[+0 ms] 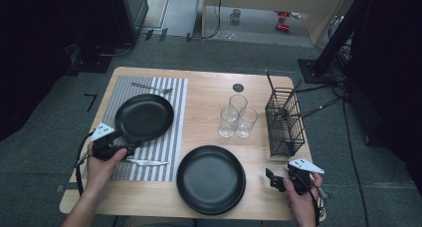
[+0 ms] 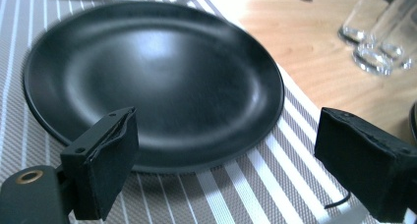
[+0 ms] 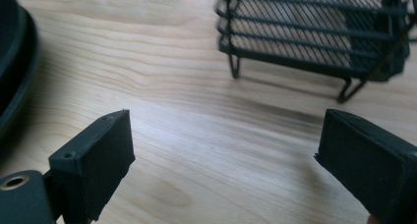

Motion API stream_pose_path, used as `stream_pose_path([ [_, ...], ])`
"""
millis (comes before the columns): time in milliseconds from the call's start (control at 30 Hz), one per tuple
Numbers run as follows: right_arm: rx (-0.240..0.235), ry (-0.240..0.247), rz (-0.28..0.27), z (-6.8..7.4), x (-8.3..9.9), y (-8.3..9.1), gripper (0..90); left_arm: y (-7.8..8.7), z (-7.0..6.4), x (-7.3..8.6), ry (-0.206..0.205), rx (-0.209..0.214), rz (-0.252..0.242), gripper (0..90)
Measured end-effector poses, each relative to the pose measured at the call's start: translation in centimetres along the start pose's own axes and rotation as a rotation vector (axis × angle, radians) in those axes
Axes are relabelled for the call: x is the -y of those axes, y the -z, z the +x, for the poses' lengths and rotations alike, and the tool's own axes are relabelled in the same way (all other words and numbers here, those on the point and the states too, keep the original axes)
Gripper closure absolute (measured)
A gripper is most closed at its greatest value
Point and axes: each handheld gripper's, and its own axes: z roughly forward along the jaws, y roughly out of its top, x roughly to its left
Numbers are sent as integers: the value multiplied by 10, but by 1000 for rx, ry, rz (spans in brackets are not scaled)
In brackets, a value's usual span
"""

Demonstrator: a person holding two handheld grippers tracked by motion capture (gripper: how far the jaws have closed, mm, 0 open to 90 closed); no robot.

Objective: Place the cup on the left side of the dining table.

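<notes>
A black plate (image 1: 144, 117) lies on a striped placemat (image 1: 169, 147) at the table's left, with a fork (image 1: 152, 88) beyond it and a knife (image 1: 147, 162) in front of it. My left gripper (image 1: 130, 148) stands open at the plate's near-left rim; in the left gripper view the plate (image 2: 152, 81) lies just past the open left gripper (image 2: 236, 155), untouched. A larger black plate (image 1: 211, 179) sits at the front centre. My right gripper (image 1: 272, 179) is open to its right, and in the right gripper view the right gripper (image 3: 226, 160) holds nothing over bare wood.
Three clear glasses (image 1: 236, 120) stand grouped mid-table. A black wire rack (image 1: 283, 122) stands at the right side, close ahead of the right gripper, with its feet on the wooden table (image 1: 209, 92). The larger plate's rim (image 3: 14, 62) is at the left of the right gripper view.
</notes>
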Motion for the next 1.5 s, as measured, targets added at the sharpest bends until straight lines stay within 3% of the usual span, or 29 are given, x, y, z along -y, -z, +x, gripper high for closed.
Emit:
stream_pose_path([
  [67,-12,-1,-5,2,-3,2,68,0,-2,3,1,5,6,101],
  [167,-42,13,-31,14,-16,10,69,-2,-9,13,-40,-8,28,101],
  [333,-91,26,-63,31,-33,18,69,-4,-15,23,-71,-27,42,101],
  [567,-137,56,-74,52,-51,17,69,-9,-17,30,-88,-36,53,102],
  [833,-197,101,-94,78,-77,8,68,-14,-16,34,-92,-54,83,102],
  [1000,-209,141,-92,90,-88,1,69,-14,-16,34,-89,-55,82,102],
  [1200,-235,164,-93,100,-103,-10,70,-15,-18,34,-103,-68,96,103],
  [1500,-250,182,-98,111,-123,-25,73,-15,-16,34,-75,-67,99,128],
])
